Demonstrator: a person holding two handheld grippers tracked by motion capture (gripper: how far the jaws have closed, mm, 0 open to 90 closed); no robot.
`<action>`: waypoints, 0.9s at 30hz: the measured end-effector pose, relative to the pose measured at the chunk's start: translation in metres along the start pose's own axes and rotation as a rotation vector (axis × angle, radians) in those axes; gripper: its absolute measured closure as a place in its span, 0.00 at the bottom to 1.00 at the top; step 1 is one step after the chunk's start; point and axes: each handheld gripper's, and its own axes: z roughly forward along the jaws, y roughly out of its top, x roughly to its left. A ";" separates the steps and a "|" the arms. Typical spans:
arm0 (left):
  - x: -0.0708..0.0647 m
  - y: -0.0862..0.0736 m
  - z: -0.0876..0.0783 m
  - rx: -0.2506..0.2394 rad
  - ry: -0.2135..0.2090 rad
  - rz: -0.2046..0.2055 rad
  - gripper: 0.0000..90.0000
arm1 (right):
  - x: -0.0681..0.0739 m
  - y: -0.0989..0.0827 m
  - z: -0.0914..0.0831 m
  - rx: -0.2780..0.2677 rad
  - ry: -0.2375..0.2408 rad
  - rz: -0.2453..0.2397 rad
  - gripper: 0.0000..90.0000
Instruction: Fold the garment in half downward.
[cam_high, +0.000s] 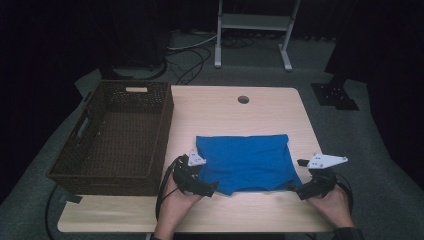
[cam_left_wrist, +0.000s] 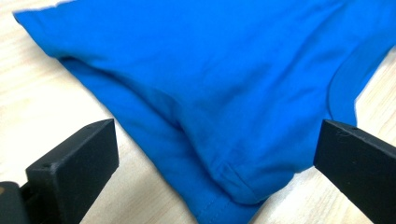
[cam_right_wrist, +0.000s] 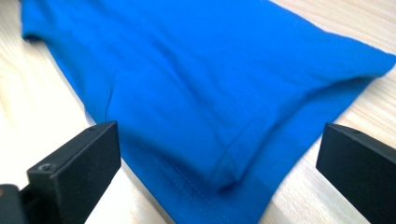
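Two grippers sit at the near edge of a folded blue T-shirt, one per corner. Left gripper is at the near-left corner, right gripper at the near-right. Both have jaws spread wide w/ nothing pinched. In the left gripper view the hemmed corner of the shirt lies between the two black jaws, just ahead of them, flat on the bench. The pads are apart from the cloth. Same in the right gripper view: the folded corner is centred between the jaws, fabric untouched.

The shirt lies on the light wood bench as a rough rectangle. Its long axis runs across, from one gripper to the other, and the rest of the cloth stretches away ahead of both. The brown wicker basket stands beyond the left gripper's outer side, so the left hand is the nearer one to it; the right hand is well apart from it, w/ the whole shirt between.

Judgement: whatever comes next, a fold away from the person or a lift toward the basket, depends on each corner lying straight ahead of its own gripper, approx. level w/ the jaws, so each gripper needs only a short push forward before closing.
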 end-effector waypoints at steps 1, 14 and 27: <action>0.000 0.003 -0.002 -0.017 0.008 0.008 0.00 | 0.000 0.002 0.000 -0.009 -0.002 0.007 0.00; 0.012 0.032 0.020 -0.014 0.018 0.068 0.00 | -0.018 0.023 0.028 0.029 0.013 0.000 0.00; 0.022 0.028 0.054 0.074 0.027 0.081 0.00 | -0.029 0.024 0.054 0.096 0.033 0.000 0.00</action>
